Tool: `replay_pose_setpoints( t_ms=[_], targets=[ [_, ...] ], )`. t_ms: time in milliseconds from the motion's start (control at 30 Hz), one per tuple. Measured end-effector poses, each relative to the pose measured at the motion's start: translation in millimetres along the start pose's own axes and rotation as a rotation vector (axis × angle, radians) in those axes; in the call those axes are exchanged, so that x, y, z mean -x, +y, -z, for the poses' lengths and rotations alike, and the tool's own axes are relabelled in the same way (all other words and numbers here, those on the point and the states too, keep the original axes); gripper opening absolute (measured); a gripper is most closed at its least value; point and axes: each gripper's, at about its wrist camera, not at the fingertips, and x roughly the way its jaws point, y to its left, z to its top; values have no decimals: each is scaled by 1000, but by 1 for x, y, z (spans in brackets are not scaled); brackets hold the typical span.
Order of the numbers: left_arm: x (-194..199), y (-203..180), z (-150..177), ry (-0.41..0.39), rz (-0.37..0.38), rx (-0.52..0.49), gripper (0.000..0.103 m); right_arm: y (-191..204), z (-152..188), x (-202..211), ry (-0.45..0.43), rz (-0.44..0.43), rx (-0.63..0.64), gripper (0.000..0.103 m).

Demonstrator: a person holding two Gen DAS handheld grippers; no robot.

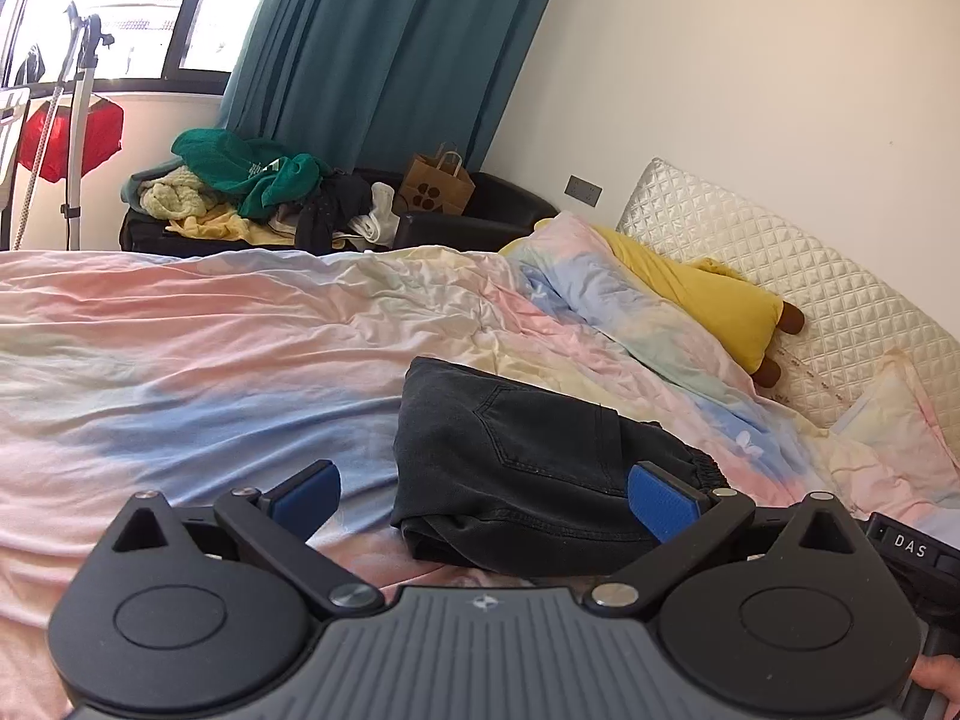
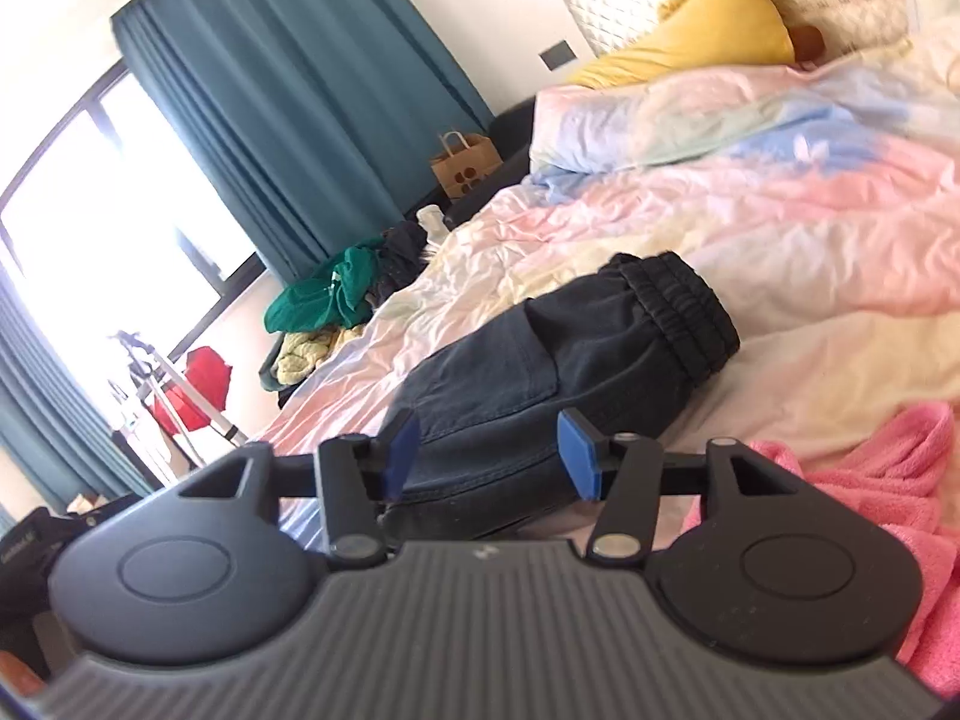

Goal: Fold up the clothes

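Folded dark trousers (image 1: pixel 516 468) lying on a bed with pastel tie-dye bedding (image 1: pixel 180 336), elastic waistband (image 2: pixel 678 312) turned toward the headboard side, back pocket uppermost. Left tool (image 1: pixel 486 495) released, blue pads (image 1: pixel 660 507) spread wide, one to each side of the near edge of the trousers, nothing gripped. Right tool (image 2: pixel 489 450) likewise released, pads (image 2: pixel 579 450) parted just above the near fold of the same garment; contact with the cloth not determinable. Pink fleecy fabric (image 2: pixel 870 498) bunched on the bed just to the right of the right tool. Yellow plush toy (image 1: pixel 714 300) partly tucked under the duvet near the quilted white pillow (image 1: pixel 780 276). Beyond the bed: heap of mixed clothes (image 1: pixel 252 192) topped by a green garment, brown paper bag (image 1: pixel 435 183), teal curtain (image 1: pixel 384 42), bright window (image 1: pixel 120 6), red item (image 1: pixel 66 138) hanging on a stand.
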Motion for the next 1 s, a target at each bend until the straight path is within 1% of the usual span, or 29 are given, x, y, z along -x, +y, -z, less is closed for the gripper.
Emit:
replay_pose_setpoints(
  t_ms=[67,133,200,233,333,467,567,667,767,833,900,1000],
  targets=[
    [24,-5,3,-23,-17,-32,103,18,1,14,-24,-7,69,77],
    [52,-8,7,-56,-35,-52,103,37,2,28,-49,-14,137,78],
    [78,-10,11,-82,-46,-59,103,53,4,43,-76,-17,182,86],
    [90,-11,12,-95,-53,-64,103,62,5,50,-90,-23,200,88],
    [122,-17,18,-131,-88,-87,103,79,12,64,-101,-22,248,87],
    [151,-24,32,-166,-107,-130,103,93,26,72,-113,41,309,87],
    [161,-28,46,-186,-148,-185,103,101,48,66,-132,78,352,87],
    [162,-26,60,-199,-148,-202,103,108,73,49,-111,129,409,87],
    [159,-21,73,-195,-150,-202,103,110,92,36,-86,151,439,87],
    [151,-17,77,-182,-161,-191,103,115,97,35,-106,181,469,87],
    [146,-14,78,-176,-176,-188,103,117,99,38,-131,183,478,87],
    [142,-12,80,-171,-188,-193,103,119,101,37,-128,198,491,87]
  ],
)
